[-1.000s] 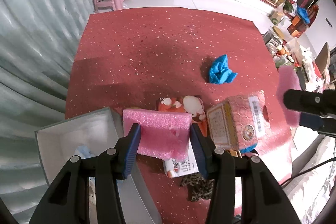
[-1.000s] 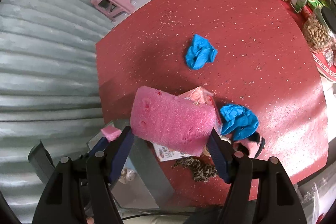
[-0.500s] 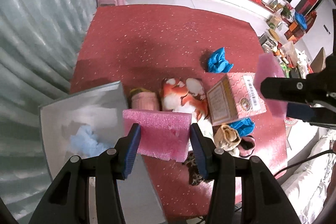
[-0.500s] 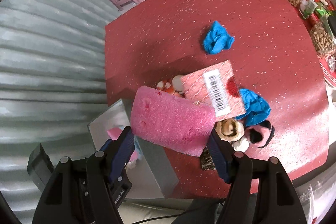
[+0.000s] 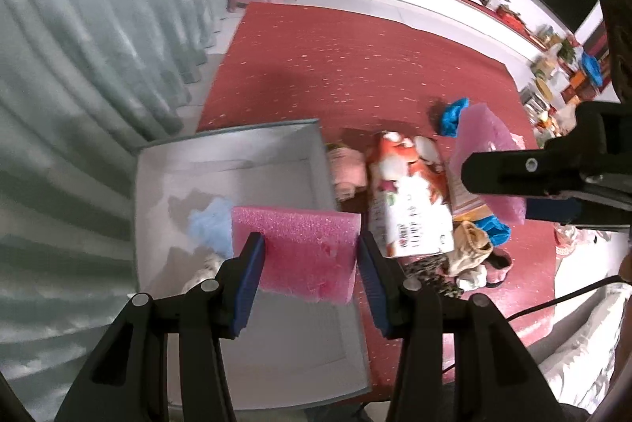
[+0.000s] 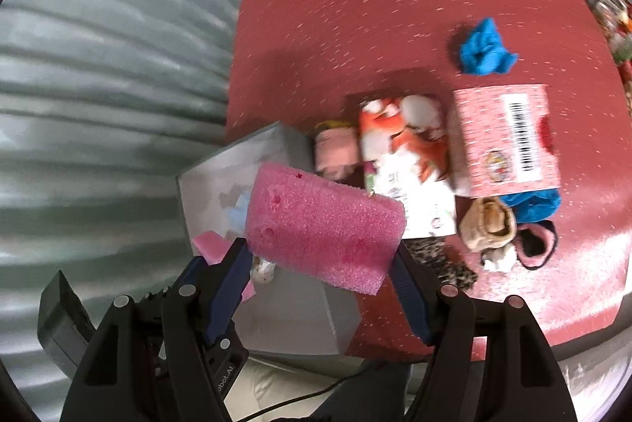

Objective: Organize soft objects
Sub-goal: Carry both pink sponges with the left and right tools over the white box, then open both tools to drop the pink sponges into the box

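Observation:
My left gripper [image 5: 310, 274] is shut on a pink foam block [image 5: 296, 248] and holds it above the right side of the open grey box [image 5: 166, 185], which holds a pale blue soft item [image 5: 209, 224]. My right gripper [image 6: 322, 266] is shut on a second pink foam block [image 6: 324, 224], held high over the box's [image 6: 292, 311] near corner; it also shows at the right of the left wrist view [image 5: 486, 153]. The left gripper's foam shows in the right wrist view [image 6: 211, 244].
On the red table [image 5: 335, 66], right of the box, lie a pink roll [image 5: 347, 169], an orange-and-white packet [image 5: 410, 200], a pink carton [image 6: 505, 141], blue cloths [image 6: 486, 46], a tan sock [image 6: 489, 224], a pink slipper [image 6: 533, 244] and leopard fabric [image 6: 442, 260]. A curtain hangs left.
Both grippers have moved left with their foam blocks: the left one from in front of the packets to above the grey box, the right one toward the box's corner. The grips are unchanged.

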Available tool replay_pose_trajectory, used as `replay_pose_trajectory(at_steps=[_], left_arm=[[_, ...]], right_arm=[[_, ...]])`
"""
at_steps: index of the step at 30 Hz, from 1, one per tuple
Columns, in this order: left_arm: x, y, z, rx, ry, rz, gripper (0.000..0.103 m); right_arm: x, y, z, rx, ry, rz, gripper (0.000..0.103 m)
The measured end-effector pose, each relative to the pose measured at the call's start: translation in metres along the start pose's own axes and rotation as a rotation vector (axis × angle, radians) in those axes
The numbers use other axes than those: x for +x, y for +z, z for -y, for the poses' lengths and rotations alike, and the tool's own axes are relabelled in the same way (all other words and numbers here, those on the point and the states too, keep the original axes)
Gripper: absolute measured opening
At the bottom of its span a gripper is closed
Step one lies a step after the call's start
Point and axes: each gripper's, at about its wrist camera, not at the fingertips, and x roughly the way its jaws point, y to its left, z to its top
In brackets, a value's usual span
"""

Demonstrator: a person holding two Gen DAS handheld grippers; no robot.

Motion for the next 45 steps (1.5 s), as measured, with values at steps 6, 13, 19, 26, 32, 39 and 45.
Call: replay_pose_trajectory(at_steps=[6, 13, 19, 26, 32, 39, 45], left_arm=[[-0.005, -0.016, -0.032, -0.063, 0.032, 0.002, 0.051], [0.0, -0.036, -0.063, -0.141, 0.052, -0.032, 0.051], [0.004, -0.051, -0.079, -0.187, 0.06, -0.059, 0.051], [0.013, -0.062, -0.089, -0.216, 0.072, -0.095, 0.051], [0.024, -0.068, -0.087, -0.216, 0.072, -0.123, 0.051], [0.035, -0.073, -0.084, -0.21, 0.076, -0.154, 0.051], [0.044, -0.076, -0.081, -0.206, 0.078, -0.181, 0.051]], right_arm=[[0.02, -0.006, -0.03, -0.078, 0.009, -0.05, 0.071], [0.048, -0.015, -0.057, -0.146, 0.022, -0.12, 0.071], [0.074, -0.023, -0.072, -0.173, 0.041, -0.188, 0.071], [0.092, -0.021, -0.078, -0.167, 0.069, -0.237, 0.071], [0.107, -0.017, -0.08, -0.145, 0.077, -0.263, 0.071], [0.12, -0.014, -0.075, -0.117, 0.072, -0.28, 0.071], [0.124, -0.013, -0.073, -0.12, 0.065, -0.291, 0.071]])
